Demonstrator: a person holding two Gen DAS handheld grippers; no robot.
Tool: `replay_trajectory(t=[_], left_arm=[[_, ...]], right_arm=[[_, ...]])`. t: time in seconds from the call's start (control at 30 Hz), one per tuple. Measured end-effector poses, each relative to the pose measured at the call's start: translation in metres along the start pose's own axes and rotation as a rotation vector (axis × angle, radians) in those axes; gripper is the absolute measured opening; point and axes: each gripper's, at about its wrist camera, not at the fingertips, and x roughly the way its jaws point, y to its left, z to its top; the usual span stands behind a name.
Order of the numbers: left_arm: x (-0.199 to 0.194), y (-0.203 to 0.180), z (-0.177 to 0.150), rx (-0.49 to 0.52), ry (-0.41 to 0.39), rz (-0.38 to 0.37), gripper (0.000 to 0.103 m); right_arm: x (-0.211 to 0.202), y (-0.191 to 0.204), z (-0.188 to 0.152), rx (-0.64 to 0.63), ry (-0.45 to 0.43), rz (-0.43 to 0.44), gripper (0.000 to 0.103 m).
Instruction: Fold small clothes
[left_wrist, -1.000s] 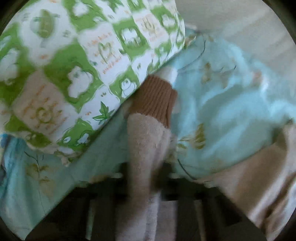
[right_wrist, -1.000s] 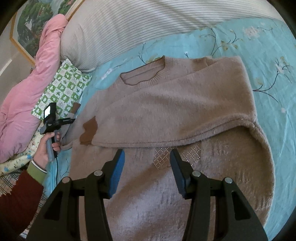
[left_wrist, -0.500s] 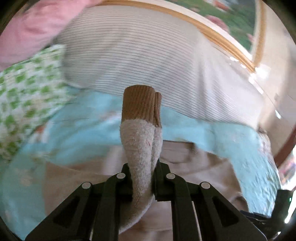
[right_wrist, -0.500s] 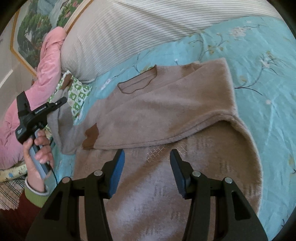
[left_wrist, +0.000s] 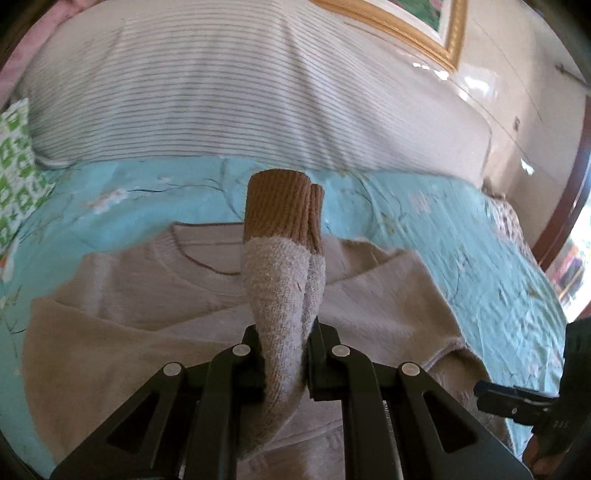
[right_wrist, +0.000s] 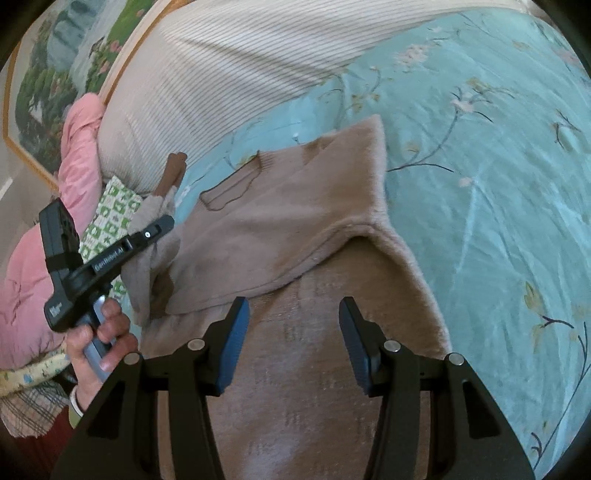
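A beige knit sweater (right_wrist: 280, 229) lies on the turquoise floral bedspread (right_wrist: 480, 177), with one sleeve folded across its chest. My left gripper (left_wrist: 284, 354) is shut on the other sleeve (left_wrist: 284, 288), whose brown ribbed cuff (left_wrist: 280, 210) stands up above the fingers. It holds the sleeve lifted over the sweater body (left_wrist: 129, 332). In the right wrist view the left gripper (right_wrist: 162, 225) is at the sweater's left side with the sleeve (right_wrist: 147, 254) hanging from it. My right gripper (right_wrist: 291, 332) is open and empty above the sweater's lower part.
A large striped pillow (left_wrist: 221, 92) lies at the head of the bed. A green and white patterned cloth (right_wrist: 107, 218) and a pink quilt (right_wrist: 33, 266) lie left of the sweater. A framed picture (right_wrist: 62, 70) hangs behind the pillow.
My left gripper has lifted the sleeve off the bed by the green cloth and swung it over the sweater. My right gripper has shifted a little along the sweater, staying open.
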Motion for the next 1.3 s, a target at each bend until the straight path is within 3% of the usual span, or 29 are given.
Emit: replay_trajectory(t=[0.1, 0.2, 0.37, 0.53, 0.67, 0.73, 0.83, 0.93, 1.07, 1.13, 1.2, 1.3], left_arm=[[0.018, -0.018, -0.005, 0.059, 0.04, -0.023, 0.013], [0.035, -0.027, -0.012, 0.109, 0.098, -0.014, 0.022], [0.013, -0.021, -0.033, 0.104, 0.119, -0.035, 0.06], [-0.04, 0.013, -0.064, 0.054, 0.107, -0.003, 0.063], [-0.082, 0.081, -0.088, -0.057, 0.114, 0.092, 0.064], [-0.092, 0.12, -0.099, -0.109, 0.123, 0.179, 0.064], [-0.092, 0.162, -0.111, -0.171, 0.155, 0.264, 0.064], [-0.08, 0.181, -0.12, -0.202, 0.193, 0.284, 0.063], [-0.065, 0.171, -0.118, -0.154, 0.196, 0.296, 0.064], [-0.059, 0.166, -0.113, -0.143, 0.194, 0.288, 0.064], [-0.052, 0.166, -0.108, -0.141, 0.195, 0.293, 0.064], [-0.044, 0.166, -0.101, -0.145, 0.192, 0.306, 0.064]], right_arm=[[0.002, -0.004, 0.002, 0.017, -0.012, -0.01, 0.052], [0.004, -0.005, 0.006, 0.037, -0.018, -0.026, 0.052], [0.008, 0.0, 0.015, 0.044, -0.026, -0.02, 0.053], [0.028, 0.013, 0.026, 0.027, 0.002, 0.005, 0.055], [0.051, 0.027, 0.044, 0.011, 0.02, 0.041, 0.055], [0.066, 0.03, 0.057, 0.022, 0.026, 0.052, 0.055], [0.089, 0.031, 0.068, 0.043, 0.039, 0.07, 0.055], [0.108, 0.029, 0.071, 0.071, 0.064, 0.061, 0.055], [0.125, 0.027, 0.072, 0.117, 0.088, 0.081, 0.055], [0.131, 0.028, 0.073, 0.125, 0.085, 0.099, 0.046], [0.137, 0.034, 0.075, 0.125, 0.105, 0.126, 0.012], [0.127, 0.052, 0.084, 0.062, 0.074, 0.121, 0.009]])
